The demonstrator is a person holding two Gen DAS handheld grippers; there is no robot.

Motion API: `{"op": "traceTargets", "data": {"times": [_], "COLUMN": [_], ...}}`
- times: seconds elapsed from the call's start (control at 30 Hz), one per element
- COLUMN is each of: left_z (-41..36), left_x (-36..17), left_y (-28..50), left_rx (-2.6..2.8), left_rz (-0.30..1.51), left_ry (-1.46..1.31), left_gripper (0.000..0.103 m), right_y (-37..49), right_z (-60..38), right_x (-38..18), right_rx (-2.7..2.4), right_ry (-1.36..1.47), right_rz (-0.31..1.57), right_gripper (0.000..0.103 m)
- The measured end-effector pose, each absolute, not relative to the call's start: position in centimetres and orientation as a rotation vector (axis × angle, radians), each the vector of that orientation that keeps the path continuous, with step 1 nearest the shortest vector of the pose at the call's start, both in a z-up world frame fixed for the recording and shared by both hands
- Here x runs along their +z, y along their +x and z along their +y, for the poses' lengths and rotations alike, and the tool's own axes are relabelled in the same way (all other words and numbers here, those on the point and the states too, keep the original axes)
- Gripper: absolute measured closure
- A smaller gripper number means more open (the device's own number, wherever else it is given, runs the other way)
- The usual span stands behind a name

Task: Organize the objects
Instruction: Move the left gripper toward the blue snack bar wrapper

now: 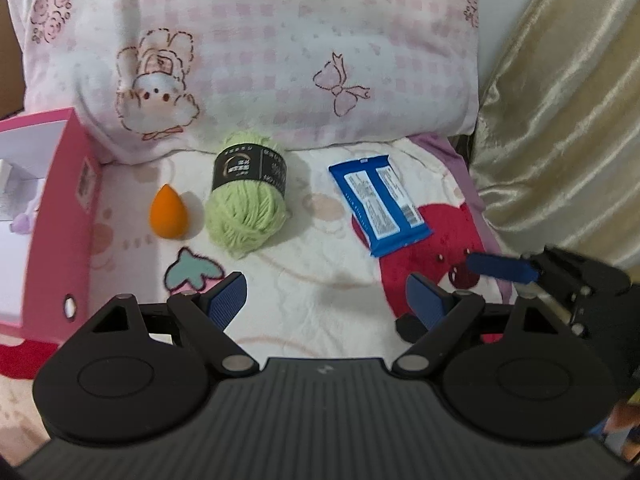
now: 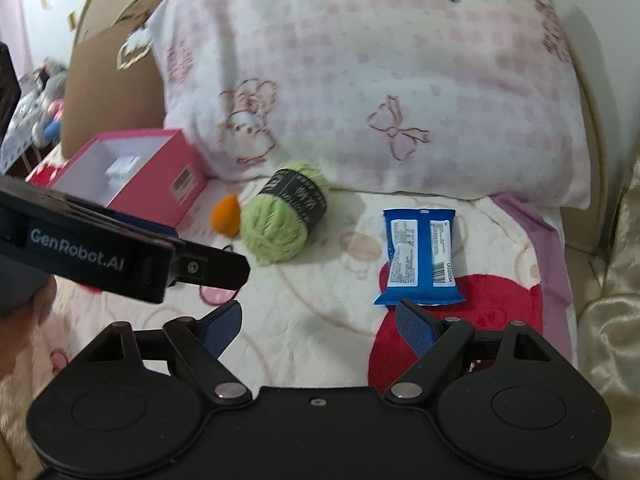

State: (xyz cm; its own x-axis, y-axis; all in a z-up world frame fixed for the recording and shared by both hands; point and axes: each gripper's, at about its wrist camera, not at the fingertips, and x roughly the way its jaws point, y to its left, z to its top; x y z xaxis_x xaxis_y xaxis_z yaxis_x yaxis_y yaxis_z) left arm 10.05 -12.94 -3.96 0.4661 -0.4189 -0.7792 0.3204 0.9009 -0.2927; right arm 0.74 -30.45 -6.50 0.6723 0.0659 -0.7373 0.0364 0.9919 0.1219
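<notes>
My left gripper (image 1: 324,300) stands with its jaws well apart and nothing between them, over the near part of the bed. My right gripper (image 2: 318,328) is likewise spread and empty, just short of the blue packet (image 2: 420,256).

Handling, judged from appearance:

1. Blue packet: a flat, sealed film pouch lying label side up toward the right edge of the bed, partly on the red patch of the blanket (image 1: 320,320). Probably light, limp and slick. Take it across its short width near the middle; a grip on the crimped end may let it fold or slip.
2. Green yarn ball (image 1: 246,208): soft, fuzzy and compressible, with a stiff dark paper band round its far half. It lies near the middle of the bed, close to the pillow (image 1: 280,40). Close on the banded part, where strands are least likely to snag.
3. Orange sponge (image 1: 168,212): a smooth teardrop, springy and very light, just left of the yarn. Grip the wide belly; the tapered tip would squirt out.

The pink box (image 1: 60,216), rigid card with its top open, stands at the left edge of the bed.
</notes>
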Motion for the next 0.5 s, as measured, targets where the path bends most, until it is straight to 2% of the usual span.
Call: {"op": "traceTargets", "data": {"times": [0.2,0.37,0.5], "left_z": [-14.5,-15.4,-16.2], "left_x": [-5.8,-8.0,-9.6], "left_y": [12.0,12.8,13.7], "left_rx": [-0.461,-0.449,-0.447], "left_rz": [0.977,0.967,0.960], "left_ry": [-0.138,-0.191,-0.239], "left_gripper": [0.016,0.017,0.018], "right_y": [1.2,2.0,3.1], "right_z": [-31.2,-31.0,-31.3], "right_x": [-8.8,-9.9,-10.7], "right_rx": [-0.071,-0.122,-0.174], "right_ry": [0.089,-0.069,-0.106], "right_rz": [0.766,0.699,0.737], "right_gripper": [0.016,0.016,0.016]}}
